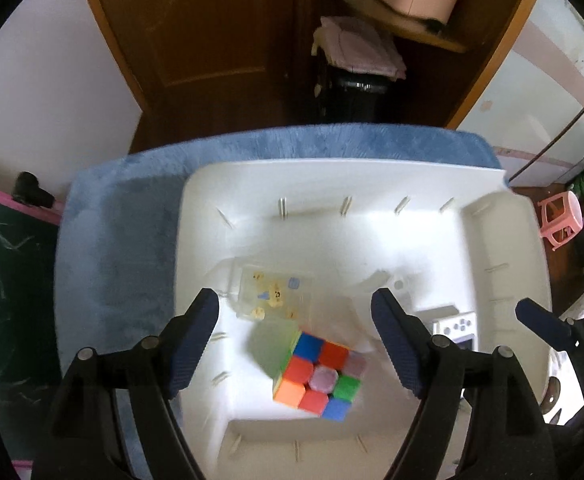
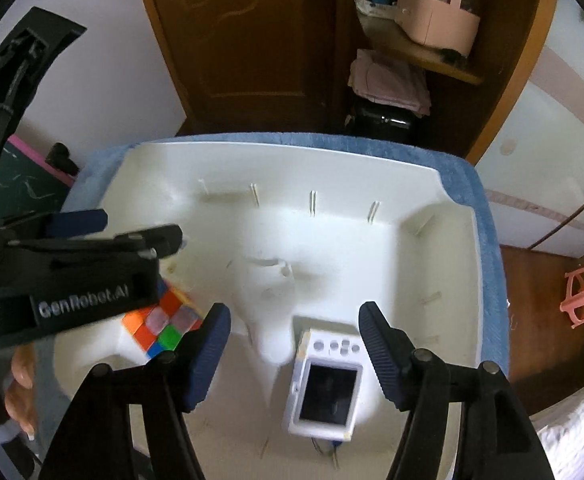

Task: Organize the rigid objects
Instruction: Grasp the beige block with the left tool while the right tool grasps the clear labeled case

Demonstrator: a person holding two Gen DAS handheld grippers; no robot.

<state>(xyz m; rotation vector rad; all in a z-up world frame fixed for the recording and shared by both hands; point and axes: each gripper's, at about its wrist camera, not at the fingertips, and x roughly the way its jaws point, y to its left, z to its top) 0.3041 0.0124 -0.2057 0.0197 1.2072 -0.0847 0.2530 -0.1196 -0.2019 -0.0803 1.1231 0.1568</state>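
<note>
Lying flat in bin [image 2: 472, 264], camera [image 2: 326, 384] w/ long axis front-back.

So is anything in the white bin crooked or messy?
A little. The puzzle cube sits turned cornerwise to the white bin walls, and its colours are all scrambled. The small white camera lies flat, screen up. Nothing looks spilled or broken.

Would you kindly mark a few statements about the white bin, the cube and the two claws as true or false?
1. The multicoloured puzzle cube lies inside the white plastic bin. True.
2. The left claw grips the cube. False: its jaws stand open above it.
3. The small white digital camera lies screen up. True.
4. The right claw is shut. False: it is open, holding nothing.
5. The bin sits on bare wood. False: on a blue fluffy mat.
</note>
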